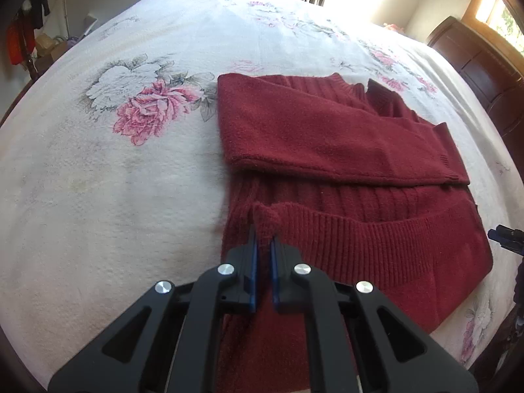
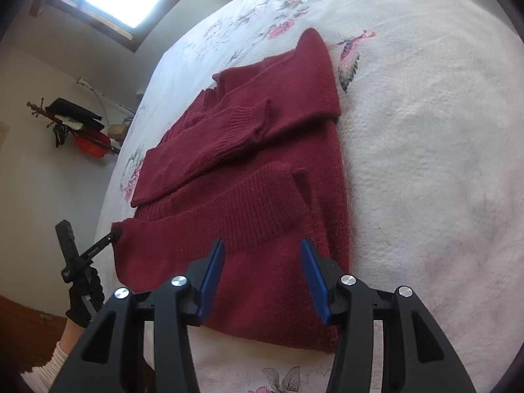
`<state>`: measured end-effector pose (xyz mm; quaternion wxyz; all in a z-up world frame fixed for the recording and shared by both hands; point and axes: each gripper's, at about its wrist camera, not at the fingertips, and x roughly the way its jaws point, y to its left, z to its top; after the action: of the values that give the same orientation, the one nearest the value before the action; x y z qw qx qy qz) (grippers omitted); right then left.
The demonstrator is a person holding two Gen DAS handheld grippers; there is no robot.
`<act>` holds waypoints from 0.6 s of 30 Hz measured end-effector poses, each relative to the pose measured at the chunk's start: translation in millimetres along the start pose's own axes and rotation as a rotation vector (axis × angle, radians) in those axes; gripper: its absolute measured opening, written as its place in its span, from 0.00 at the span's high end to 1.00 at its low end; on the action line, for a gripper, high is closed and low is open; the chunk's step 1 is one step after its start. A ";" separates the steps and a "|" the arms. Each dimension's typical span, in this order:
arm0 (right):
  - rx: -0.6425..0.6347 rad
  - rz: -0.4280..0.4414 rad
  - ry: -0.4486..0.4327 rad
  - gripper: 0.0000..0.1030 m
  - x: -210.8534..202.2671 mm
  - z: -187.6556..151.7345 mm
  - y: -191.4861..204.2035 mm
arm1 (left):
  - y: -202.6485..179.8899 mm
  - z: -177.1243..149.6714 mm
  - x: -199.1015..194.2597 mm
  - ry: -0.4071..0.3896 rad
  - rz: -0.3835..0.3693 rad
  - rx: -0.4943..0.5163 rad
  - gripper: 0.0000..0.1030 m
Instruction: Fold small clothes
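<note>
A dark red knit sweater [image 1: 327,131] lies flat on the bed, with its sleeves folded across the chest. Its ribbed hem [image 1: 376,229] is turned up over the body. My left gripper [image 1: 264,239] is shut on the hem's left corner, which bunches between the blue pads. In the right wrist view the sweater [image 2: 262,114] runs away from me, and my right gripper [image 2: 262,245] hovers open just over the folded hem [image 2: 255,203], holding nothing. The left gripper [image 2: 98,245] shows at the sweater's left corner, in a black-gloved hand [image 2: 82,298]. A tip of the right gripper [image 1: 504,239] pokes in at the right edge.
The bed cover [image 1: 131,196] is white with pink flowers and spreads wide to the left of the sweater. A dark wooden headboard [image 1: 484,65] stands at the far right under a bright window. A coat rack [image 2: 75,124] with clothes stands by the wall beyond the bed.
</note>
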<state>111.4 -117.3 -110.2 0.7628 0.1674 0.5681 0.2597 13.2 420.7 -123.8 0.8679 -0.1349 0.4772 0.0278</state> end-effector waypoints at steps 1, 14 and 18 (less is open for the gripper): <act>-0.027 -0.010 0.001 0.52 0.0 2.0 4.0 | -0.2 -2.8 -4.6 -0.010 -0.013 0.000 0.96; -0.236 -0.242 0.105 0.34 47.9 29.8 18.5 | 1.7 -4.7 44.8 0.105 0.008 -0.016 0.81; -0.287 -0.268 0.112 0.59 57.2 25.1 22.6 | 0.5 -7.4 45.8 0.099 0.023 -0.009 0.81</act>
<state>143.2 -64.5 -134.9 0.7738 -0.0347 0.5840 0.2430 32.0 415.5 -166.0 0.8422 -0.1344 0.5210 0.0329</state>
